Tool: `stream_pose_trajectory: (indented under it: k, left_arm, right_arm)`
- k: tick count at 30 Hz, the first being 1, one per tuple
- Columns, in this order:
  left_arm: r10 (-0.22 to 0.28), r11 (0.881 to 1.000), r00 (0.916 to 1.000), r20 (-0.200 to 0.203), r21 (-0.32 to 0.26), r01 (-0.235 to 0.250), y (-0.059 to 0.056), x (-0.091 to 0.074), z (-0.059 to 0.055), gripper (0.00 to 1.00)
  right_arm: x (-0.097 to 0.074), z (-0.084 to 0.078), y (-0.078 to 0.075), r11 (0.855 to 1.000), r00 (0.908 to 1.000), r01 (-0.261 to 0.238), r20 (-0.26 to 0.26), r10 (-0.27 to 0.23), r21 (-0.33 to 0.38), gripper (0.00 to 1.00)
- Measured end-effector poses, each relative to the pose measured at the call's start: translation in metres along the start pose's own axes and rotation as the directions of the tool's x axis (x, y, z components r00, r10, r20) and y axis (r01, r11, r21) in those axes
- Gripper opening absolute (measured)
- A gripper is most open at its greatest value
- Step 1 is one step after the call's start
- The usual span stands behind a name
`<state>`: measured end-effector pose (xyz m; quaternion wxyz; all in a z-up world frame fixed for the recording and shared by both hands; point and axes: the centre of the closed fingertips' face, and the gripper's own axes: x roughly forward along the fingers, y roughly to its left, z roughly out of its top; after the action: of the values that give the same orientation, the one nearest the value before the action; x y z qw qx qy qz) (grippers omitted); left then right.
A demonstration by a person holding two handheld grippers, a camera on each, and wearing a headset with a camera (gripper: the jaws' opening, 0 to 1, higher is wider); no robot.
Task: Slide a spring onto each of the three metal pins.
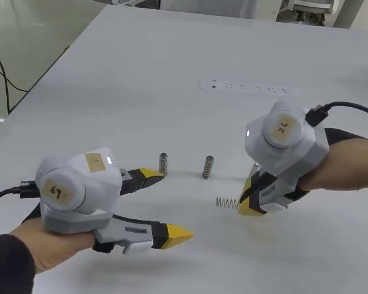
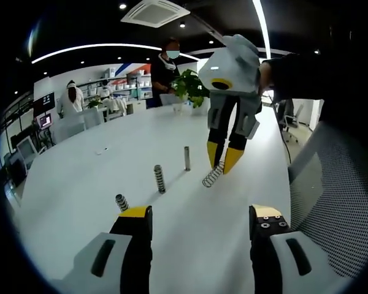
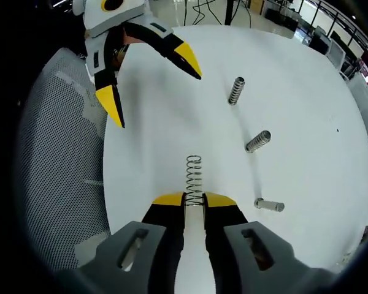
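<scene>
Two steps done, one left, I judge: the upper sprung pin (image 3: 236, 90) and middle sprung pin (image 3: 257, 141) sit right of centre, the bare pin (image 3: 270, 204) lower right; the right tongs (image 3: 194, 199) pinch the last spring (image 3: 194, 174) at frame centre, the left tongs (image 2: 199, 211) gape wide

Yel. fingertips (image 2: 135, 212) — wht table (image 1: 141, 73).

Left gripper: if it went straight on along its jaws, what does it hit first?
Likely the nearest sprung pin, standing just ahead of one jaw of the left gripper. Depth is unclear; if it clears that, the spring held by the right gripper is next.
</scene>
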<state>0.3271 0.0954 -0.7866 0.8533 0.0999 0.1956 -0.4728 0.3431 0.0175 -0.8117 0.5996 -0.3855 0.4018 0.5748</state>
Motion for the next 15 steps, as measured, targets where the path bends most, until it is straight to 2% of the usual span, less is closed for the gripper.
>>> stream_pose_trajectory:
  k: [7, 15]
  left_arm:
    - [-0.034, 0.999, 0.9994, 0.0, 0.024, 0.034, -0.006, 0.008, 0.005, 0.53]
    - [-0.067, 0.997, 0.9978, 0.005, 0.043, 0.066, -0.014, 0.014, 0.009, 0.42]
  right_arm:
    - [-0.008, 0.02, 0.008, 0.998, 0.9998, -0.014, 0.012, 0.014, -0.061, 0.13]
    - [-0.009, 0.031, 0.017, 0.993, 0.9991, -0.041, -0.003, 0.041, -0.108, 0.13]
